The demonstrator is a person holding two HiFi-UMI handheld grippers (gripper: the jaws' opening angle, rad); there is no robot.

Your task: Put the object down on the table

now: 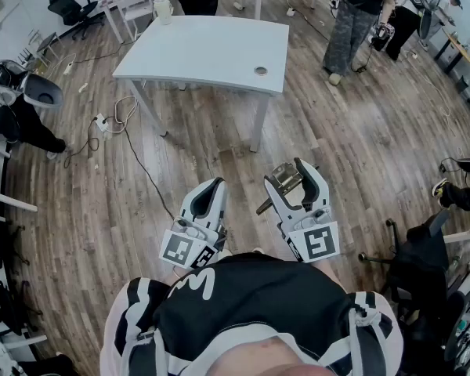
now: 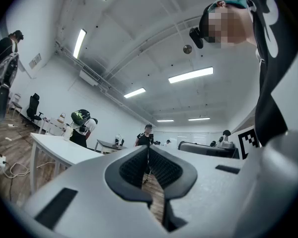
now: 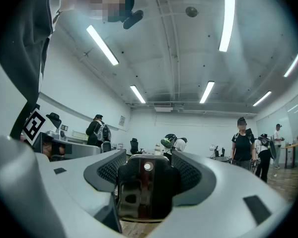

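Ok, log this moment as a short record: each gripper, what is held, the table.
left gripper: jaws together, nothing between them
right gripper: jaws closed on a metal part
held thing: the metal part is dark, with a round hole near its top, and is carried in the air over the wooden floor
table: white, ahead of both grippers and apart from them
task state: metal part not yet on the table
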